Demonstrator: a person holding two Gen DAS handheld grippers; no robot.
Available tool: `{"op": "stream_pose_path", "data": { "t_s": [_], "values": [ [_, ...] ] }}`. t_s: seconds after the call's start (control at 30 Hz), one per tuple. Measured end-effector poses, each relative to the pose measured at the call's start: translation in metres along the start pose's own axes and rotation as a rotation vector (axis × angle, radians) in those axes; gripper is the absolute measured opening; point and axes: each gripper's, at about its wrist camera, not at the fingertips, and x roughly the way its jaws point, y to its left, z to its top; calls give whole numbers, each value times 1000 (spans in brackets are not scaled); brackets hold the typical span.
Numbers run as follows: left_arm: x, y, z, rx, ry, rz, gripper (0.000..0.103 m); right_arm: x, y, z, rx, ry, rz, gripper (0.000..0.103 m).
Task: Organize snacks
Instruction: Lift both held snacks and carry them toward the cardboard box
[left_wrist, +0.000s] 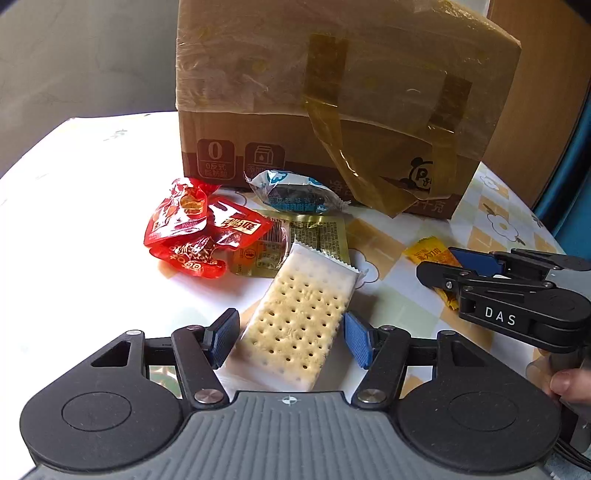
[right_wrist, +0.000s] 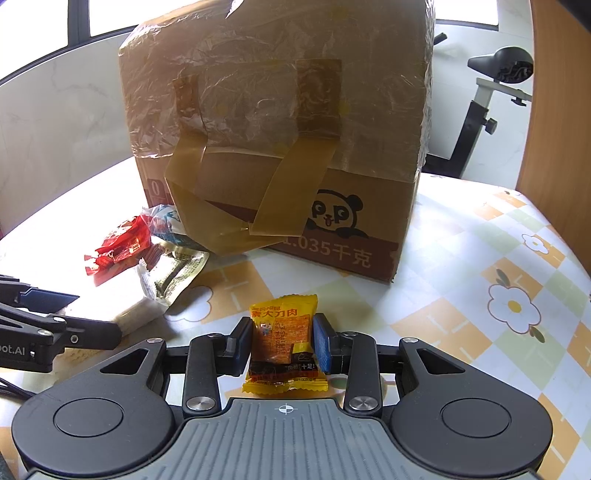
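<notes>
My left gripper (left_wrist: 290, 338) is open around a clear-wrapped cracker pack (left_wrist: 301, 314) lying on the table; small gaps show on both sides. My right gripper (right_wrist: 282, 343) straddles a small yellow snack packet (right_wrist: 282, 345); its pads look to touch the packet's sides. In the left wrist view the right gripper (left_wrist: 458, 267) sits at the right over the yellow packet (left_wrist: 430, 251). Red snack packets (left_wrist: 188, 229), a gold packet (left_wrist: 295, 240) and a blue-white packet (left_wrist: 295, 192) lie in front of the taped cardboard box (left_wrist: 332, 110).
The cardboard box (right_wrist: 280, 129) stands at the back of the flower-patterned tablecloth (right_wrist: 480, 277). A wooden panel (right_wrist: 554, 110) and an exercise bike (right_wrist: 491, 92) are at the right behind the table. The left gripper (right_wrist: 55, 325) shows at the left edge.
</notes>
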Motion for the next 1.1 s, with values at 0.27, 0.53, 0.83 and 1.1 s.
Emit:
{"op": "stream_pose_path", "data": {
  "t_s": [0.27,0.53,0.83,1.1],
  "values": [
    [11,-8,4,59,-21,17,60,0,0,0,0,-1,1,32],
    [1,1,-3,-6,-60,7,53,0,-1,1,6,-3,6,32],
    [-14,6,-10,-44,-100,1,53,0,-1,1,8,-3,6,32],
    [-29,5,-7,-39,-152,-20,53,-6,-4,3,27,-6,8,31]
  ]
}}
